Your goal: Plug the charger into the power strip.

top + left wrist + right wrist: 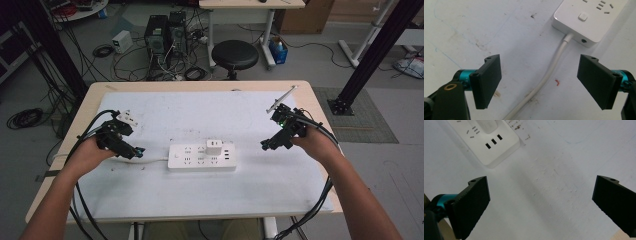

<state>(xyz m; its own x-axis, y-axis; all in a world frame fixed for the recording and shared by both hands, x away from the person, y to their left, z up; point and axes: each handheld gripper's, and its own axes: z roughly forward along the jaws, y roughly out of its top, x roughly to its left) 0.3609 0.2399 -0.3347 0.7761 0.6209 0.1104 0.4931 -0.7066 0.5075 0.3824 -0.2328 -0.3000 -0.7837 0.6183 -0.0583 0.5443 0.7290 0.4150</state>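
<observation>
- I'm holding the left gripper (139, 151) just beside the left end of the power strip (201, 157), its jaws standing apart with nothing between the pads; in the left gripper view the strip's white cord (543, 80) is running up between them untouched
- I'm judging that spot suits steadying the strip's cord end while the other hand works
- I'm hovering the right gripper (263, 145) off the strip's right end, jaws spread wide and gripping nothing, aimed toward the USB slots (493, 141)
- The strip is lying flat in the middle of the white mat (280, 185), long side across, with a white adapter (214, 147) plugged upright into it, probably the thing to pull
- I'm seeing bare mat on every side of the strip, so both hands are having room to close in
- The table edge (200, 86) and mat borders are lying well apart from the strip, so nothing is sitting near a drop
</observation>
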